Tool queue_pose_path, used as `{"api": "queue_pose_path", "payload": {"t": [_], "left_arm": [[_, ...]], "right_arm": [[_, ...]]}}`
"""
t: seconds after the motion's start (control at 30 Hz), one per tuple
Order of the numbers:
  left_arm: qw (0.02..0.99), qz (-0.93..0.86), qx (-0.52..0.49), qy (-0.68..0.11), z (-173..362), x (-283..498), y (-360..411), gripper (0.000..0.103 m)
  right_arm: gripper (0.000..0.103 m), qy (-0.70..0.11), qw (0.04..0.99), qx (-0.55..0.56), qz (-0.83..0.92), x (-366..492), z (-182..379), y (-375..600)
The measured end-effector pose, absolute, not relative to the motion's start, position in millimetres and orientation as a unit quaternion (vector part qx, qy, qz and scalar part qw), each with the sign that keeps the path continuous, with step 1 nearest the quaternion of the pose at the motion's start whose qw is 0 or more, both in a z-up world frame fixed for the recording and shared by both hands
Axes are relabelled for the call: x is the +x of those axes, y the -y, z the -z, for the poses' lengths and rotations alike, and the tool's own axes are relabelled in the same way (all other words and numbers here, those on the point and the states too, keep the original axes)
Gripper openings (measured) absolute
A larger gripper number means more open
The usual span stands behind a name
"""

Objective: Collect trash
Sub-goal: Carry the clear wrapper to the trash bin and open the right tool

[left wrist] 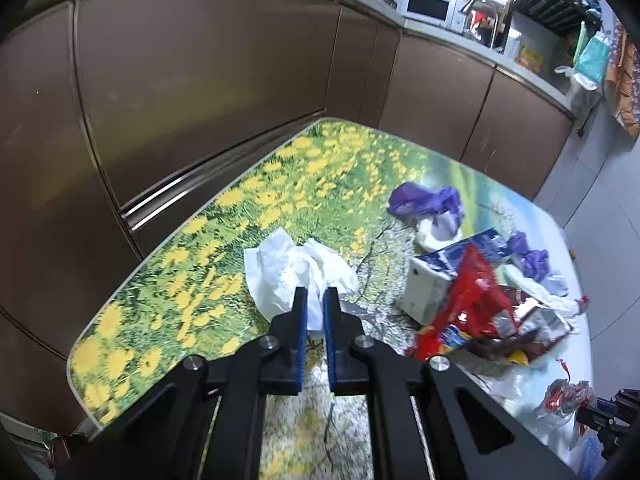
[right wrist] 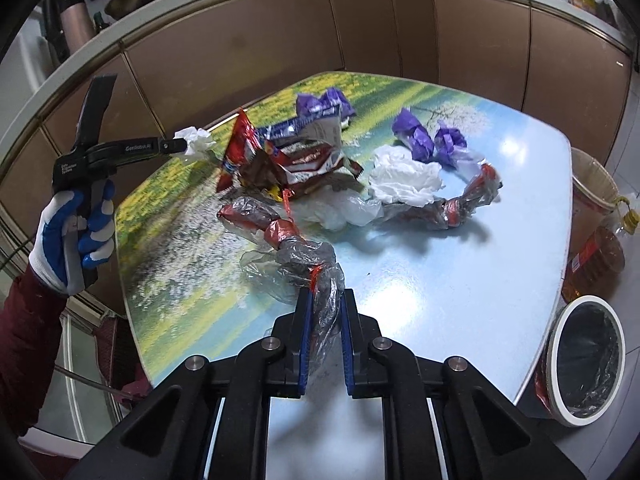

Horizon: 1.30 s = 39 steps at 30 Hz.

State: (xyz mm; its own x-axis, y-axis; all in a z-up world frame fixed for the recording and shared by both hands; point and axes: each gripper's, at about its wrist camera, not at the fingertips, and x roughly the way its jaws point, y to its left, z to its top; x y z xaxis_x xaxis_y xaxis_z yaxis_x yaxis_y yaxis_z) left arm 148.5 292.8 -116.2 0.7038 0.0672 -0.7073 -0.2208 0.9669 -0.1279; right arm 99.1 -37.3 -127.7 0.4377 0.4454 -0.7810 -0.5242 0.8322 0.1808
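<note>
STEP: pickup | left gripper [left wrist: 316, 300] is clamping white tissue [left wrist: 296, 268] | right gripper [right wrist: 325, 304] is clamping twisted plastic wrapper [right wrist: 304, 256] | NEXT: carrying both to bin [right wrist: 586, 360], likely.

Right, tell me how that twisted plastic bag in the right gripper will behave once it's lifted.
The twisted bag looks thin and crinkled, so it will probably dangle limp below the right gripper. It seems very light. Its long tail trails across the table, so it may drag or snag the tissue it lies against.
</note>
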Motion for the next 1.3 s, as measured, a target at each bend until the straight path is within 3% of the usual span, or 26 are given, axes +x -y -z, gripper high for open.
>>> {"api": "queue_pose_path", "payload": {"t": [0.33,0.63,1.03,1.3], "left_arm": [[0.942,-0.039,-0.081,-0.322,53.6,106.0,-255.7,0.007],[0.945,0.104,-0.039,-0.307,25.0,117.0,-124.7,0.007],[0.884,0.271,0.034,-0.380,75.6,195.3,115.0,0.007],[0.840,0.325,0.058,-0.430,125.0,237.5,232.6,0.007]], "right_arm": [[0.013,-0.410,0.871,-0.006,-0.269,79.8,97.0,72.0],[0.013,-0.395,0.900,0.057,-0.176,83.2,91.0,164.3],[0.013,-0.389,0.915,0.106,0.008,113.4,117.1,309.7],[0.015,-0.410,0.902,0.102,0.083,154.0,159.9,364.8]]}}
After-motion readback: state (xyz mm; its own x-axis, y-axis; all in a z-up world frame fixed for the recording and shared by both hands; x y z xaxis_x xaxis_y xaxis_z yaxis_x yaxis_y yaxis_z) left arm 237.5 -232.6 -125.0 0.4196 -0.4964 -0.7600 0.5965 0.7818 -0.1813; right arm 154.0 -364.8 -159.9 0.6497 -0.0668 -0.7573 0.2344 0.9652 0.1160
